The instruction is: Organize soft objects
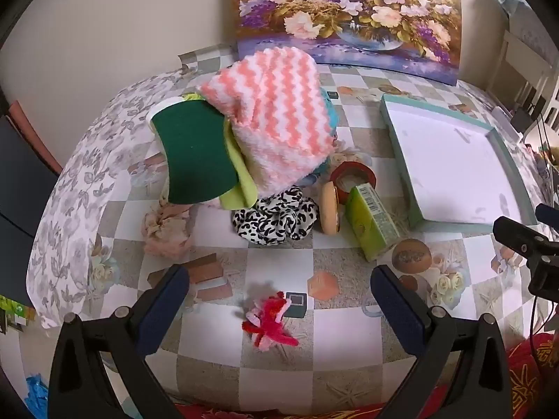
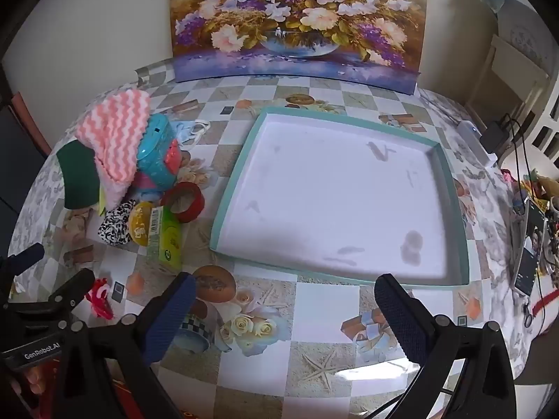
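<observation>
Both grippers, left (image 1: 279, 291) & right (image 2: 284, 298), fingers apart, empty, teal toy (image 2: 159, 160) half-hidden under pink cloth (image 2: 117, 132).

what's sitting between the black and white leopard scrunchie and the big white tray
In the left wrist view, a tan round disc on edge, a red tape roll and a green carton lie between the leopard scrunchie and the tray.

Bright, sharp; fisheye-warped, dark corners
</observation>
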`<state>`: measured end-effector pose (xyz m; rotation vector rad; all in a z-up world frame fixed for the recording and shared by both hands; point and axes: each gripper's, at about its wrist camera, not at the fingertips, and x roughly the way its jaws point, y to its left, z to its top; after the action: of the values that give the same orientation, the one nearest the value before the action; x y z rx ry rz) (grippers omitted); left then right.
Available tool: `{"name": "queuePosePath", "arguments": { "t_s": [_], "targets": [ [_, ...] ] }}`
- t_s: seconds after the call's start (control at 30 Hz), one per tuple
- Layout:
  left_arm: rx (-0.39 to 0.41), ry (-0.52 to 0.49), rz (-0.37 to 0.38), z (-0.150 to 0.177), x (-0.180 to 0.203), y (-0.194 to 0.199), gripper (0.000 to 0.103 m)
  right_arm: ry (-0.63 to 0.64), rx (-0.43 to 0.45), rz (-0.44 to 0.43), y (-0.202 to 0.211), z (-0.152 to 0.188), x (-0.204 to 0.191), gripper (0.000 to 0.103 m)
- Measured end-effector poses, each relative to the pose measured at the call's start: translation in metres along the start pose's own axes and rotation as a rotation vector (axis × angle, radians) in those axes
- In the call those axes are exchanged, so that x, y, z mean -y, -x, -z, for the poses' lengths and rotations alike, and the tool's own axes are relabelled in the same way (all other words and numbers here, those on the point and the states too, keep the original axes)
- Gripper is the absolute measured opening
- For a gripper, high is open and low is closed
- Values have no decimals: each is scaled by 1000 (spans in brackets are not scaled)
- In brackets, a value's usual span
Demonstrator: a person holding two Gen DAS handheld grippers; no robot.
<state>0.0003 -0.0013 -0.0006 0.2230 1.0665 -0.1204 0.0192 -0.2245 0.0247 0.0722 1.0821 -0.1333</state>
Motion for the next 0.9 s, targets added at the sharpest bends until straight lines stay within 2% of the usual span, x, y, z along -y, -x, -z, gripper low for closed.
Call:
{"name": "queuePosePath", "arguments": {
  "t_s": [0.1,0.17,0.9],
  "targets": [
    [-14,-2,-16,-5,8,-1,103,-1,3,2,1,0,1,103],
    [14,32,56,-2,-4,-1,103,-4,3,4,1,0,2,103],
    [17,65,40,2,-9,1,103,1,3,-9,0,0,-1,103]
  ]
}}
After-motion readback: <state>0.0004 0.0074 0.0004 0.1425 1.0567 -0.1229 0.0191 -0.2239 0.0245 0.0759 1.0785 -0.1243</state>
